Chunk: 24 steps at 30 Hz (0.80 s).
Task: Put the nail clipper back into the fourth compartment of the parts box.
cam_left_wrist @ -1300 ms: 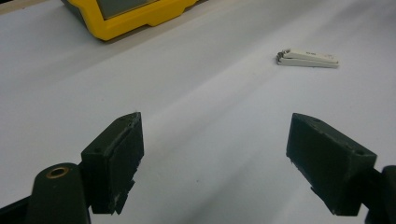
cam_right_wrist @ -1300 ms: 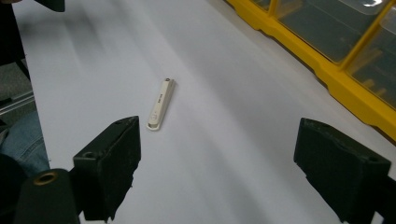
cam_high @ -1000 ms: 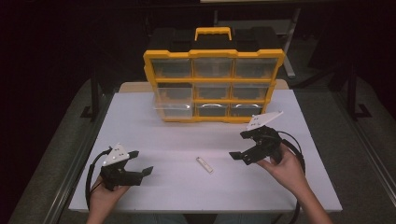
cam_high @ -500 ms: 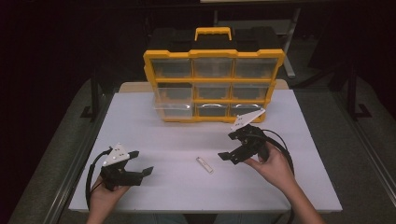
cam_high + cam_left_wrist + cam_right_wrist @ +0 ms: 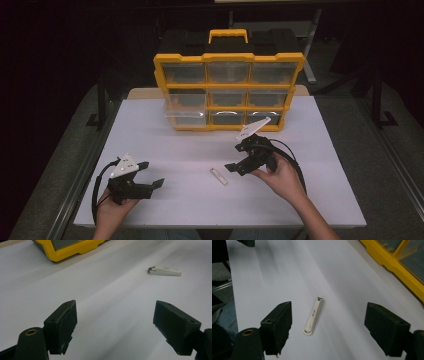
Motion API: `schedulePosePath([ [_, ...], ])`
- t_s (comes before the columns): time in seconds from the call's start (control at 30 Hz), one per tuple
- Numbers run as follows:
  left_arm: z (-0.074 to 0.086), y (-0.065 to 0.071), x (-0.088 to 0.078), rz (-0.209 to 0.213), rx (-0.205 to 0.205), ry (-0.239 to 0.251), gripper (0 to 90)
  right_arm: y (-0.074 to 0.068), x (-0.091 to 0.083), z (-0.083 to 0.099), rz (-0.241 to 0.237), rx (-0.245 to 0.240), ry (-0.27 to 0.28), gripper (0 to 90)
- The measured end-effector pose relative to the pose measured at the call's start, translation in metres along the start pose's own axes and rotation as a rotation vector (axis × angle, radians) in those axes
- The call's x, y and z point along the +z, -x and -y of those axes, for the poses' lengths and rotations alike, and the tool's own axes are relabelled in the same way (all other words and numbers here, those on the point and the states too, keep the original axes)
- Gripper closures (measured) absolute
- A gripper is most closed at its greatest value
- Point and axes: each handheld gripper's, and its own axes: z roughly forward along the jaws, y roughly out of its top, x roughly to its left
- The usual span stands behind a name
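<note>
A slim, flat nail clipper of pale cream plastic and metal [image 5: 313,316] lies loose on the smooth white counter [image 5: 165,145], its small dark cutting tip pointing away from the right gripper [image 5: 239,162]. In the right gripper view it rests just ahead of the two black, blocky jaws, in the gap between them and nearer the left one, touching neither. Those jaws stand wide but have just been closing a little, with nothing pressed between the matte, slightly chipped pads. In the high view the right gripper, tilted down towards the clipper [image 5: 219,176], sits just beside it in the person's right hand [image 5: 280,175].

The left gripper [image 5: 150,175] rests on the counter well off to the clipper's other side, its jaws spread wide with nothing between them; from its own view the clipper [image 5: 164,270] lies far ahead, beyond the right-hand jaw.

Past both pairs of jaws stands a yellow plastic organiser case with clear rectangular drawers and a black back [image 5: 229,90], upright, with one lower drawer pulled partly out.
</note>
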Motion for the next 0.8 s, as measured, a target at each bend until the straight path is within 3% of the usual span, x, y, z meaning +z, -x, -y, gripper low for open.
schedulePosePath([
  [0.17, 0.0, 0.0, 0.0, -0.001, 0.0, -0.002, 19.3, -0.002, 0.012, -0.003, 0.004, 0.002, -0.024, 26.3],
  [0.3, 0.001, 0.0, 0.0, 0.004, -0.002, -0.006, 19.6, -0.006, 0.031, -0.007, 0.003, 0.001, -0.067, 31.5],
  [0.5, 0.001, -0.001, 0.0, 0.004, 0.004, -0.006, 19.8, -0.01, 0.05, -0.006, 0.004, -0.035, -0.101, 37.7],
  [0.8, 0.001, 0.0, 0.0, 0.005, 0.002, -0.01, 19.8, -0.011, 0.067, -0.003, -0.003, -0.005, -0.162, 46.0],
])
